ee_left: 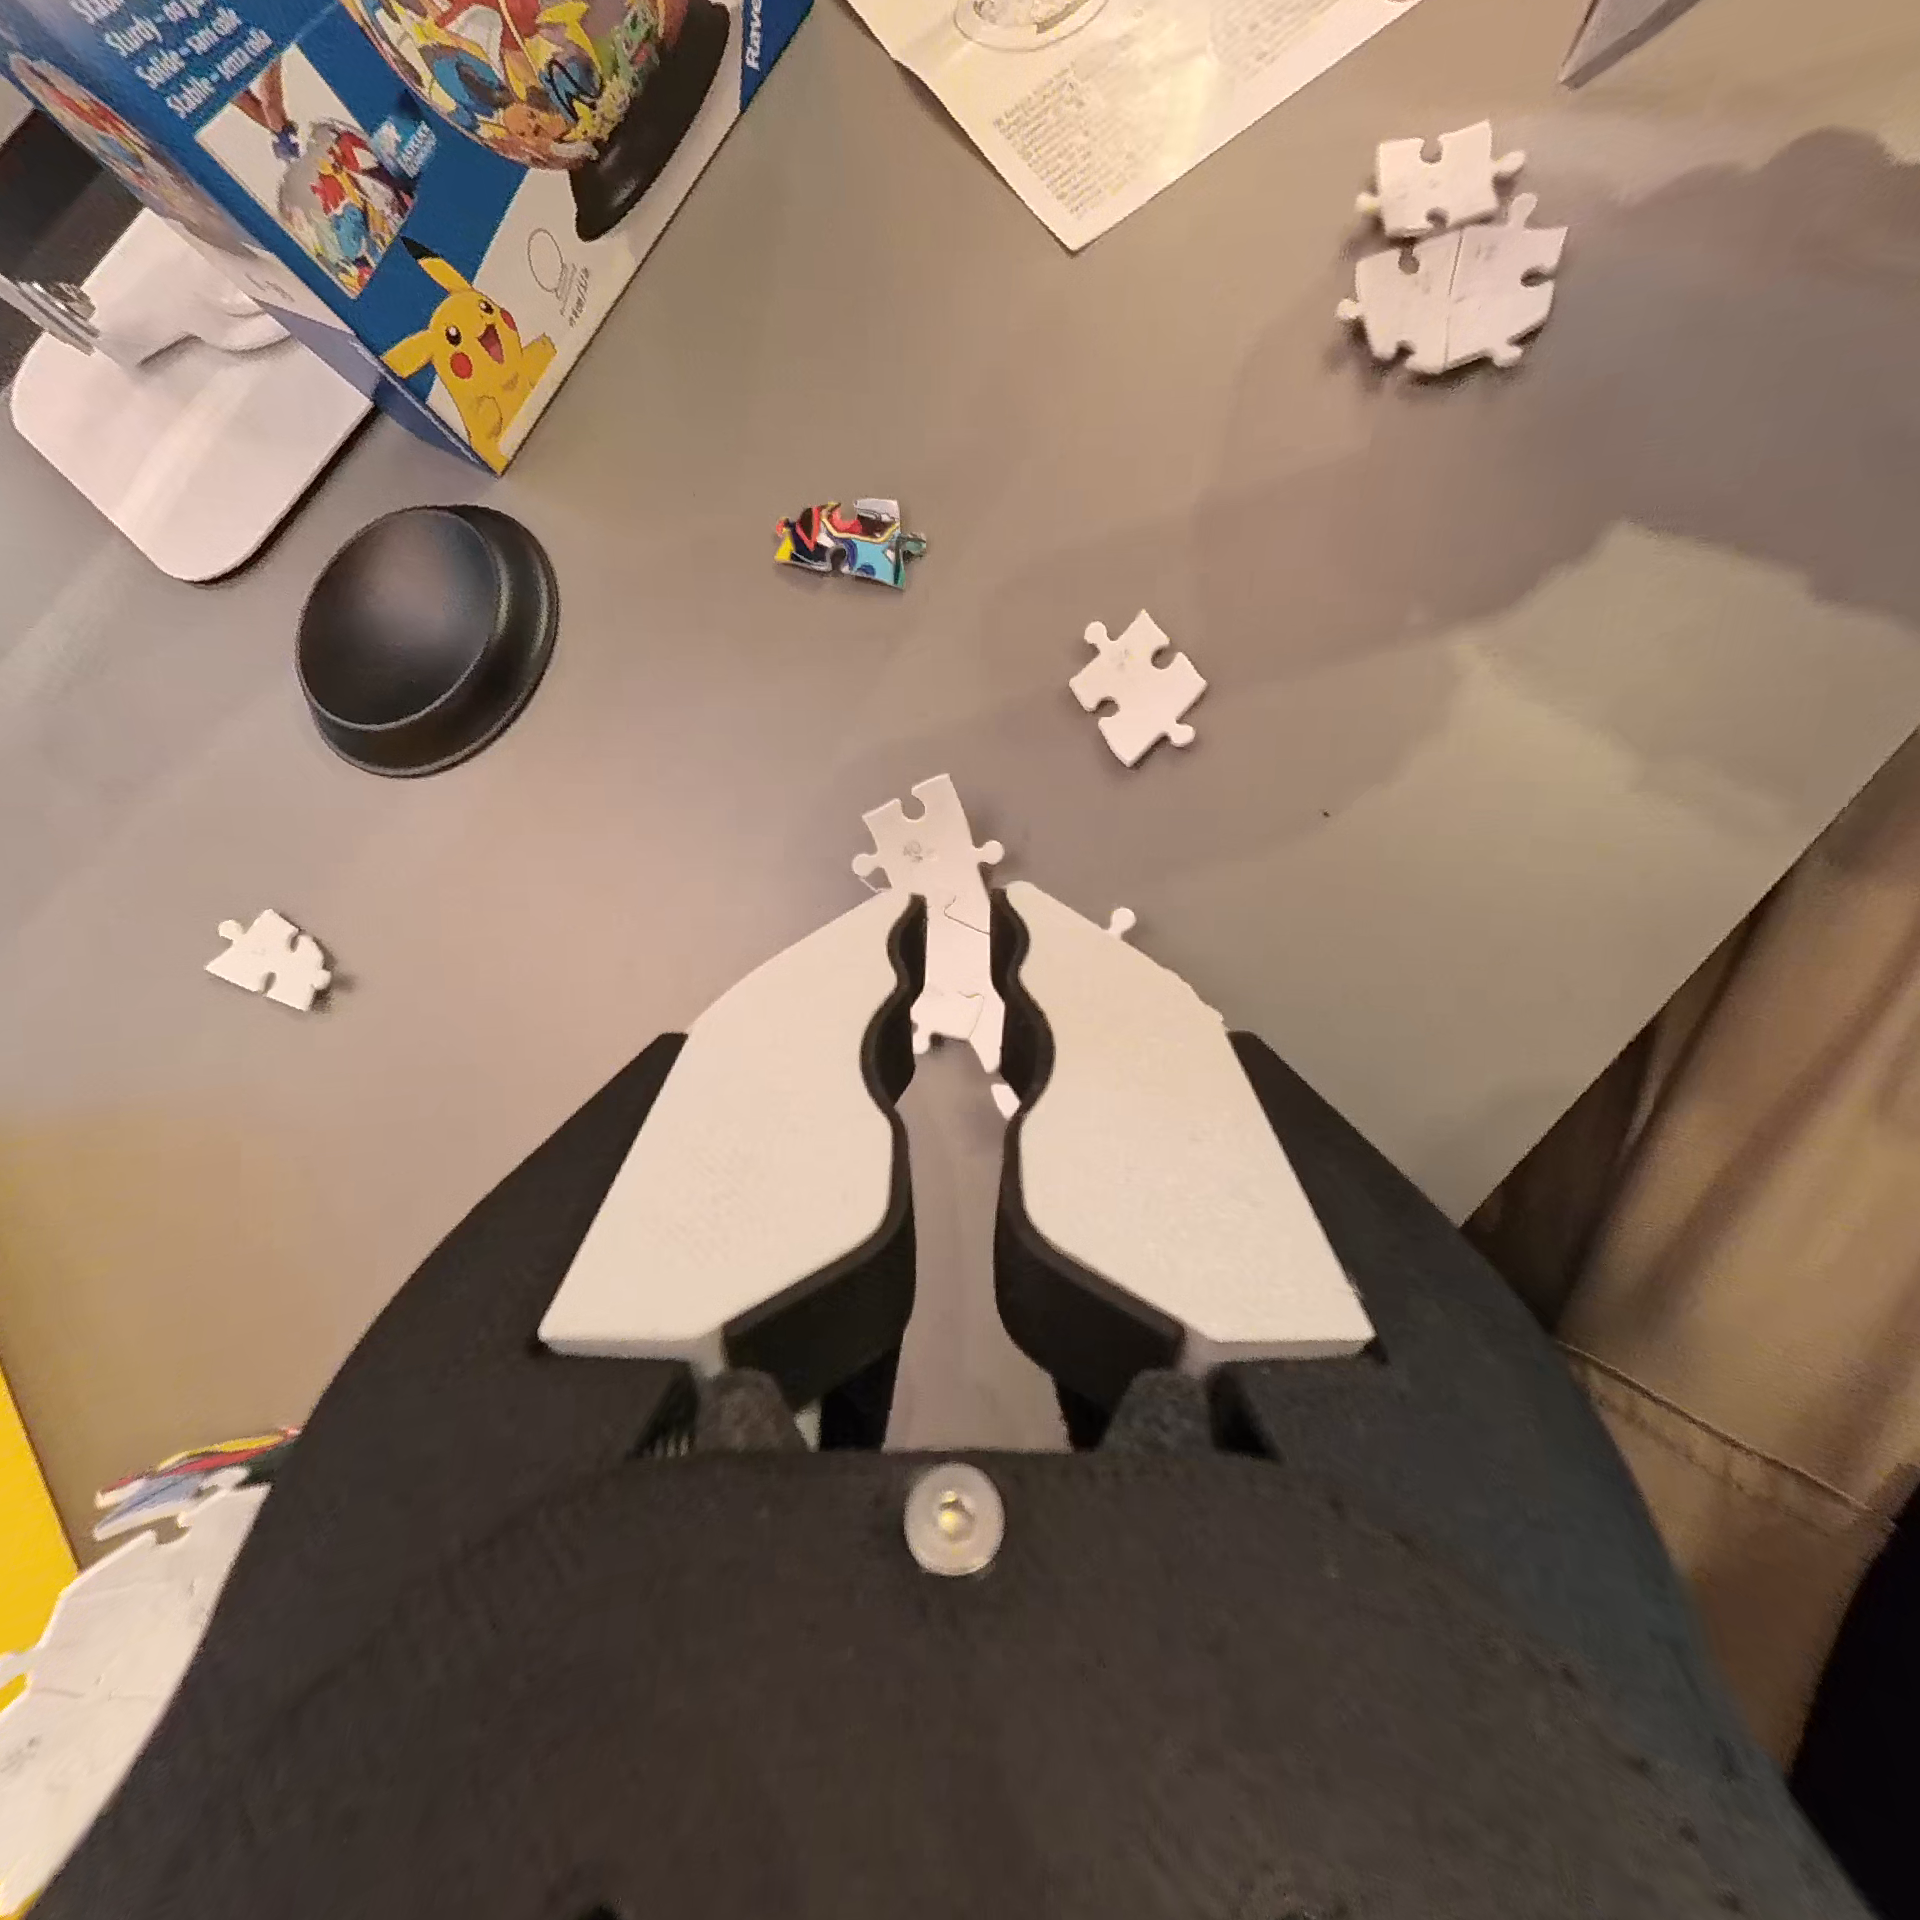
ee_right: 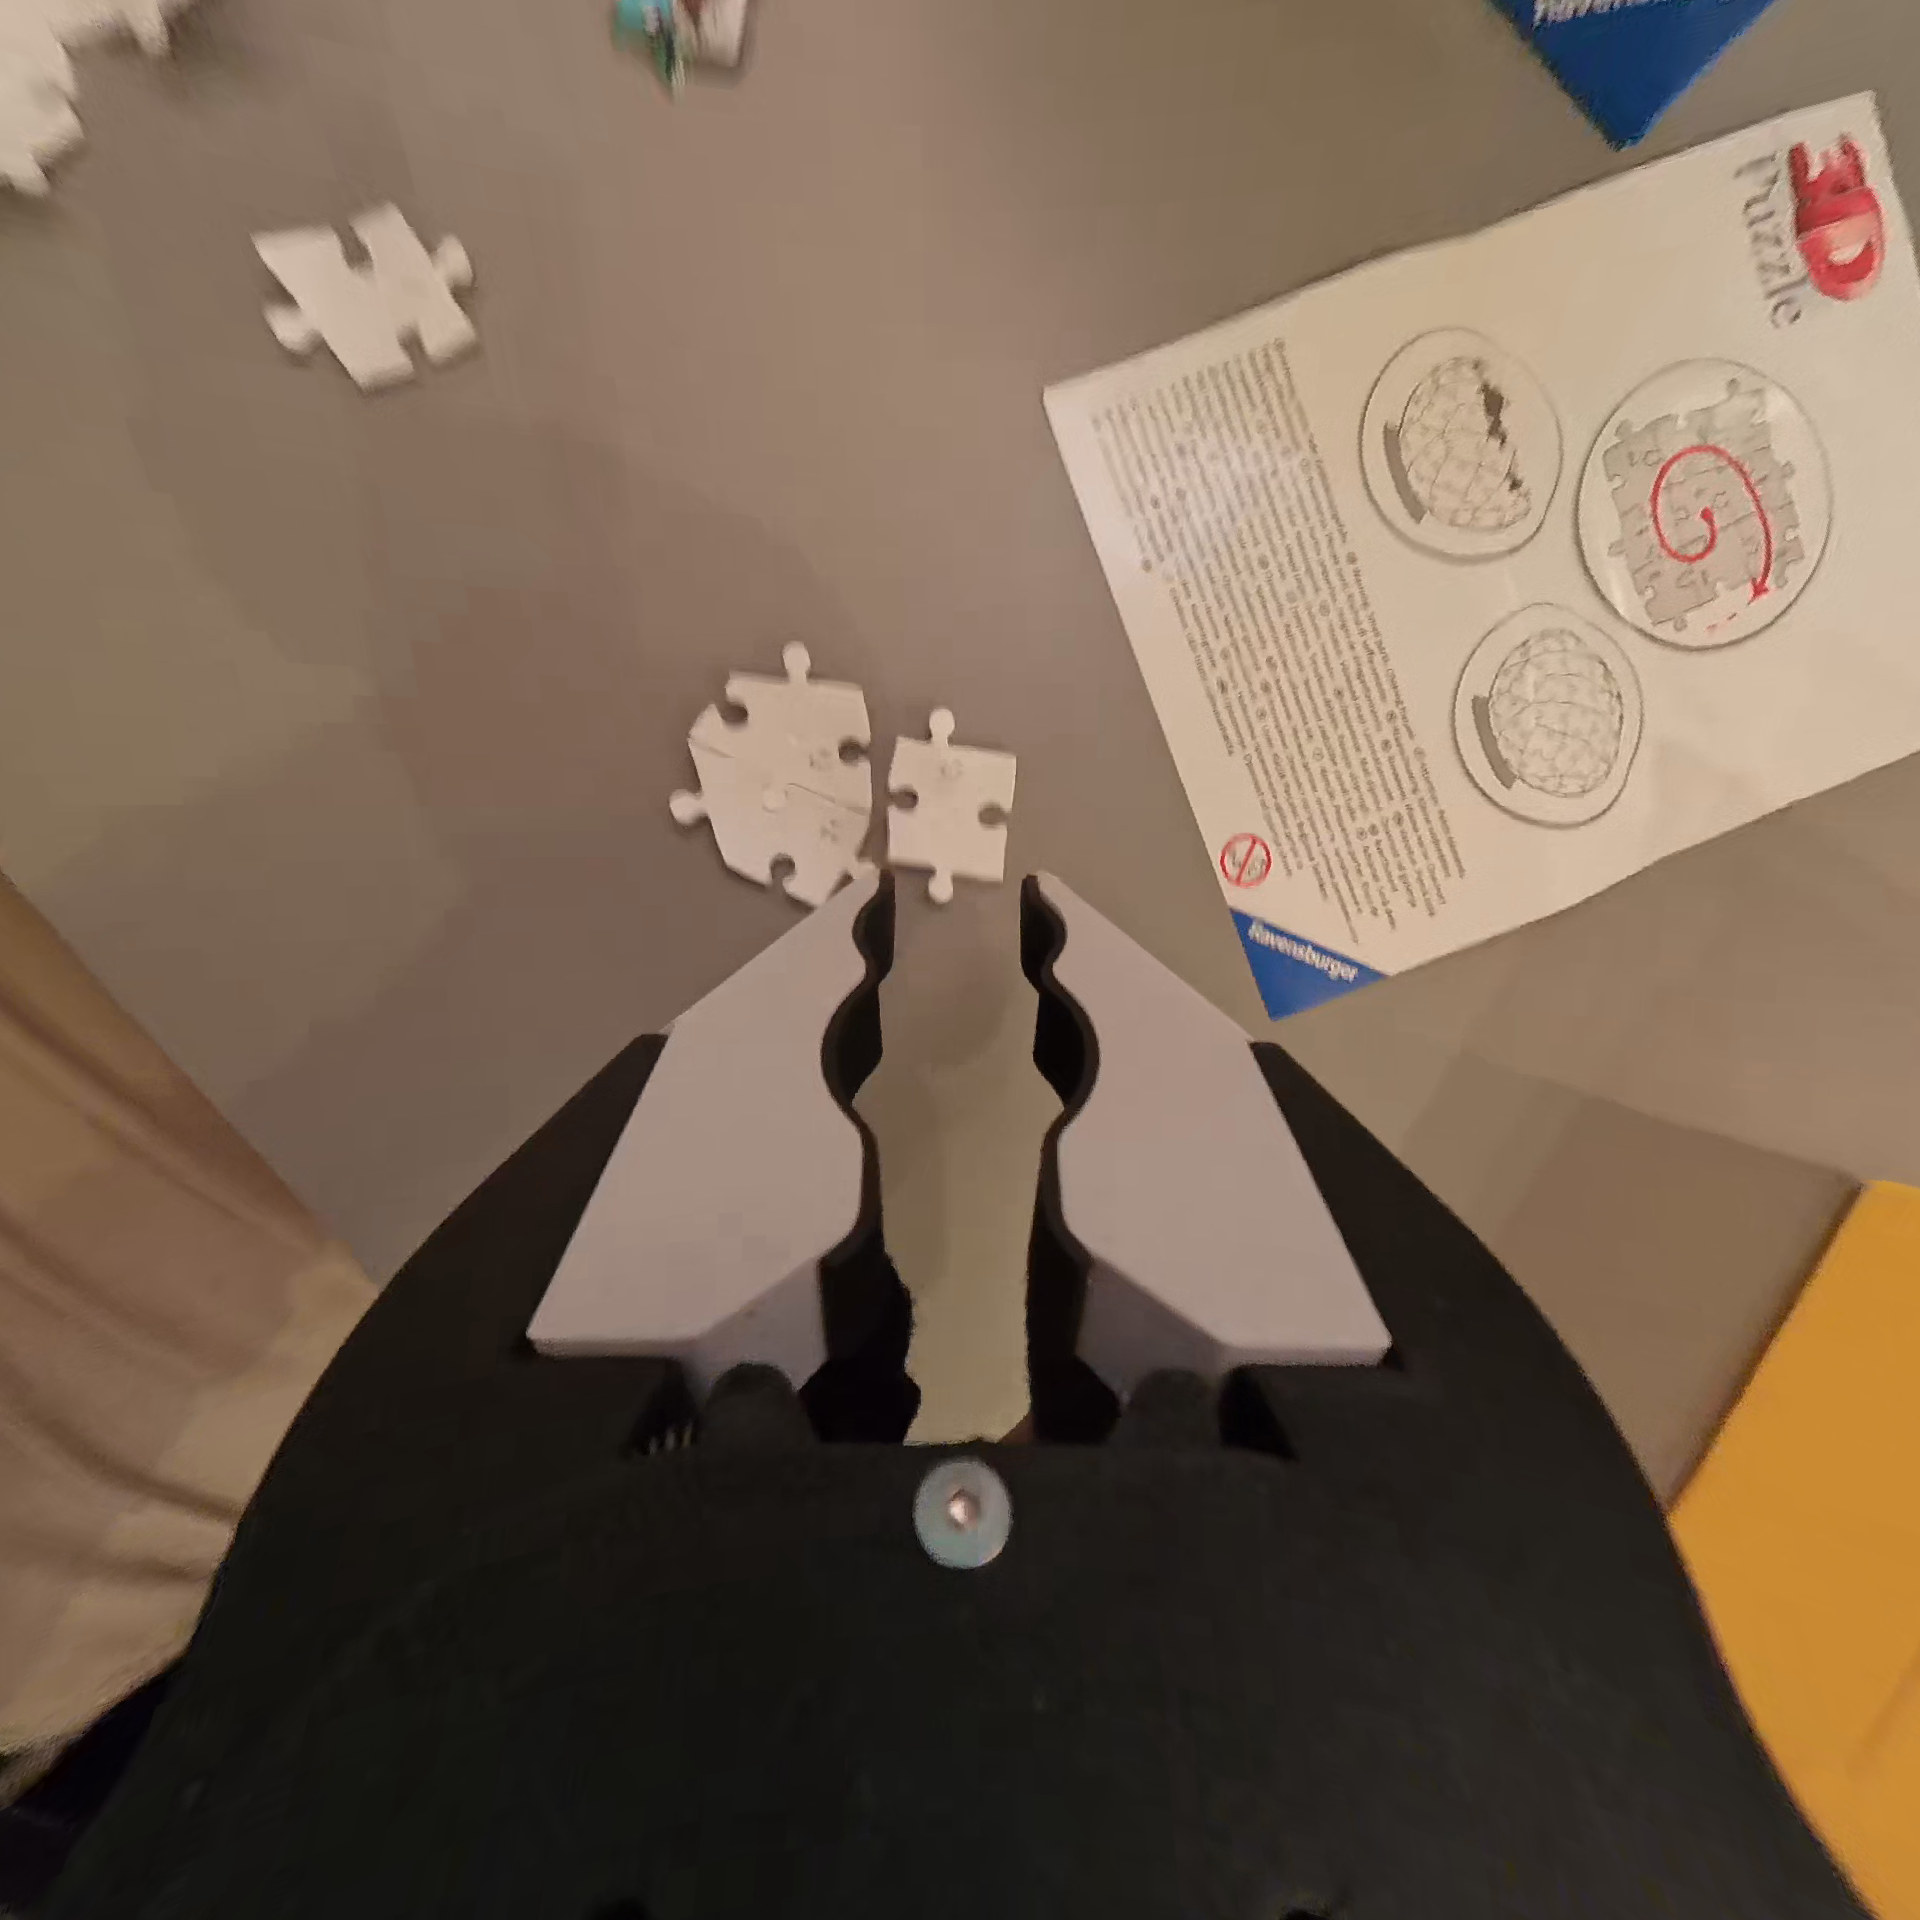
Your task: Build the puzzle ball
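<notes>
My left gripper (ee_left: 956, 904) is shut on a strip of joined white puzzle pieces (ee_left: 940, 862), held above the grey table (ee_left: 1039, 416). Loose white pieces lie ahead (ee_left: 1138, 686) and at the left (ee_left: 272, 958); a joined white cluster (ee_left: 1449, 270) lies far right, and a colourful piece (ee_left: 852, 542) lies face up. My right gripper (ee_right: 954, 888) is open and empty, its tips just short of a single white piece (ee_right: 951, 802) and a joined white cluster (ee_right: 784, 779). Another white cluster (ee_right: 369, 296) lies far left.
The black dome stand (ee_left: 426, 639) sits left of centre. The blue puzzle box (ee_left: 416, 208) and a white base (ee_left: 156, 436) stand at the back left. The instruction sheet (ee_right: 1507, 540) lies right of my right gripper. A person's beige clothing (ee_left: 1766, 1143) borders the table edge. More pieces (ee_left: 125, 1558) lie at the lower left. The grippers' ends are close to 25 cm from one another.
</notes>
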`<state>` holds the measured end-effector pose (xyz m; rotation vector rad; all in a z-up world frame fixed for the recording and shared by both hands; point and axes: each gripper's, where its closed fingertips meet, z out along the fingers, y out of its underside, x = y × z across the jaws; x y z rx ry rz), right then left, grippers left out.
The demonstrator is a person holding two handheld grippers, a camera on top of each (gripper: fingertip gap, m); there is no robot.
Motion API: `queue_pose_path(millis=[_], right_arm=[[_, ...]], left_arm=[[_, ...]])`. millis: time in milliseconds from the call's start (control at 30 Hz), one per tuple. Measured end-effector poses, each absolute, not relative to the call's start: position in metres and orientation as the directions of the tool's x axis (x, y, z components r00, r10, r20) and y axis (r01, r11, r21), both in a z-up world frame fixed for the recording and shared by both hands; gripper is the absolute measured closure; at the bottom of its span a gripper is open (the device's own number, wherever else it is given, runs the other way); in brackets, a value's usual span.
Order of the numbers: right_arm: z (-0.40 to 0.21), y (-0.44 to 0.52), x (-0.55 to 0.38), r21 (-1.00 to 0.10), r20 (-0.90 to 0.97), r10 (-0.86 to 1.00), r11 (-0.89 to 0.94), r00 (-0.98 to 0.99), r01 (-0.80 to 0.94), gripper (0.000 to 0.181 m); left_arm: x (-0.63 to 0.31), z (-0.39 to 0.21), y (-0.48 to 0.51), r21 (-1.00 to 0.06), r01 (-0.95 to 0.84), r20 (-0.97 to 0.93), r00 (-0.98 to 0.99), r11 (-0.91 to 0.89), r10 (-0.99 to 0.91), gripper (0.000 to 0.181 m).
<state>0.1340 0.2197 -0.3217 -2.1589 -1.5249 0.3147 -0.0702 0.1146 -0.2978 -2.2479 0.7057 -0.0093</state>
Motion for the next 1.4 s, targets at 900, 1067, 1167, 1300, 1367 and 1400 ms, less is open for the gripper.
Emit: queue_pose_path(millis=[900,1067,1167,1300,1367,1400], right_arm=[[-0.334,0.217,-0.048,-0.629,-0.221,0.932,-0.360,0.286,0.689,0.160],[-0.270,0.163,-0.041,-0.684,-0.590,0.806,-0.471,-0.044,0.557,0.159],[-0.241,0.135,-0.026,-0.698,-0.663,0.712,-0.476,-0.233,0.535,0.159],[-0.226,0.111,-0.015,-0.702,-0.690,0.626,-0.459,-0.363,0.544,0.160],[-0.225,0.105,-0.015,-0.691,-0.707,0.593,-0.461,-0.386,0.557,0.160],[-0.225,0.103,-0.014,-0.688,-0.711,0.581,-0.459,-0.396,0.563,0.160]], left_arm=[[-0.084,-0.282,0.124,-0.731,-0.434,-0.206,0.876,-0.526,-0.435,0.169],[-0.078,-0.261,0.139,-0.772,-0.467,-0.260,0.851,-0.432,-0.456,0.162],[-0.067,-0.247,0.143,-0.783,-0.529,-0.323,0.795,-0.327,-0.514,0.155],[-0.035,-0.235,0.133,-0.756,-0.643,-0.438,0.634,-0.119,-0.637,0.156],[-0.024,-0.234,0.128,-0.748,-0.661,-0.469,0.585,-0.054,-0.662,0.167],[-0.022,-0.236,0.126,-0.745,-0.666,-0.474,0.577,-0.047,-0.665,0.167]])
